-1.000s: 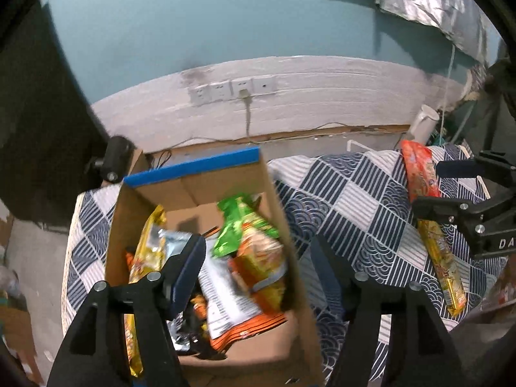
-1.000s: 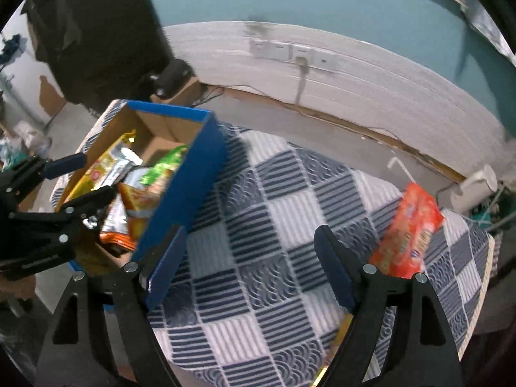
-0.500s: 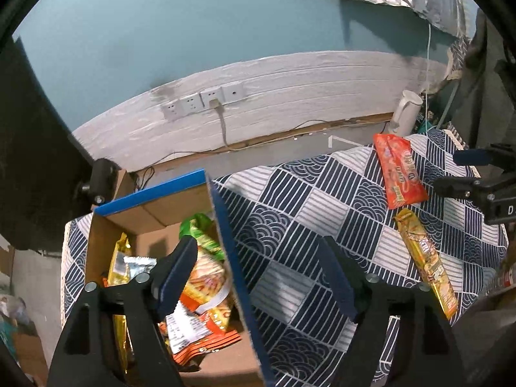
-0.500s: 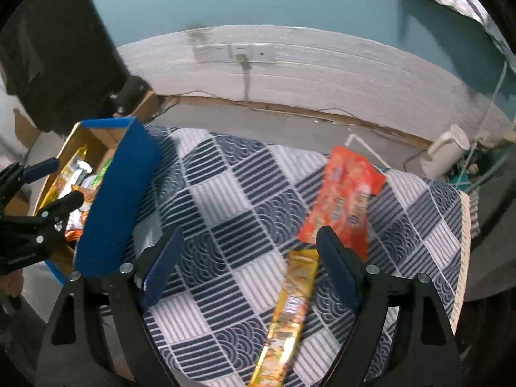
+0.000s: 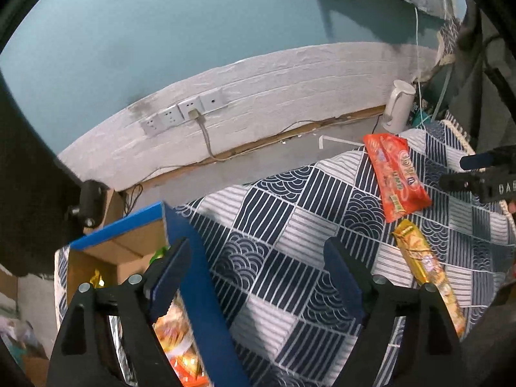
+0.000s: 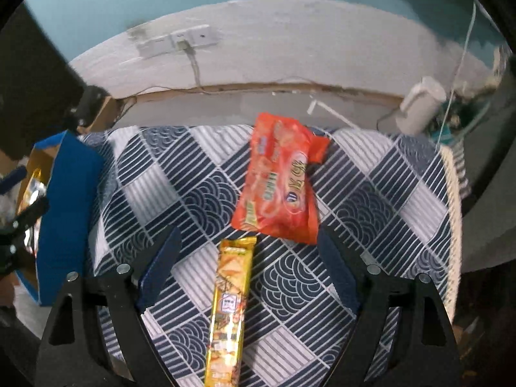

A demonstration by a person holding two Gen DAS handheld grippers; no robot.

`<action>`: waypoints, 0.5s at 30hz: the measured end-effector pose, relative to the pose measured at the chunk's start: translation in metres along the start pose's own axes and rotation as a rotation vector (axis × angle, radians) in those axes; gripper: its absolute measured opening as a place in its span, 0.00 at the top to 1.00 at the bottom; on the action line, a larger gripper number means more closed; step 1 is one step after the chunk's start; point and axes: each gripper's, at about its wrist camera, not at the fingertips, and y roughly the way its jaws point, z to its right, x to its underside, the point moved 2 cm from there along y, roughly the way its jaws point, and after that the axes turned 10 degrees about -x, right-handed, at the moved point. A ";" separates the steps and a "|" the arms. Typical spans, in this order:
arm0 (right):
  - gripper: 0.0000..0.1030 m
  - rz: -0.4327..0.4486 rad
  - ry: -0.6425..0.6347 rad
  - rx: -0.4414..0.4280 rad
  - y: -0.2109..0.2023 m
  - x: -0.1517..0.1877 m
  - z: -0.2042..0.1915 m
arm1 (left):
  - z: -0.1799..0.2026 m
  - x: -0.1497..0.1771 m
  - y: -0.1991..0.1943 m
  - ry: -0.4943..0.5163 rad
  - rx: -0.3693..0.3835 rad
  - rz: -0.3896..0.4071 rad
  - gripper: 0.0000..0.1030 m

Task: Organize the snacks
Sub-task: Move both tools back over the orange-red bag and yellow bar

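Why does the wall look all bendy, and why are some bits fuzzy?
Left wrist view: the fisheye lens curves the white wall band, and black fills the corners; the snacks in the box smear with blur. Right wrist view: same curve, with the kettle and right edge blurry, while the orange packet is fairly sharp.

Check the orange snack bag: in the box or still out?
Out. The orange snack bag lies flat on the patterned cloth, apart from the blue box, beside the yellow packet.
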 end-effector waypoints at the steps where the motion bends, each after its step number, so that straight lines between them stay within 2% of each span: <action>1: 0.18 -0.007 0.022 -0.003 0.005 -0.002 0.006 | 0.002 -0.002 0.004 0.005 0.004 -0.002 0.18; 7: 0.17 -0.037 0.091 -0.008 0.038 -0.014 0.029 | 0.015 -0.014 0.026 0.048 0.040 0.000 0.18; 15: 0.17 -0.039 0.136 0.026 0.073 -0.030 0.049 | 0.028 -0.020 0.061 0.055 0.072 -0.056 0.18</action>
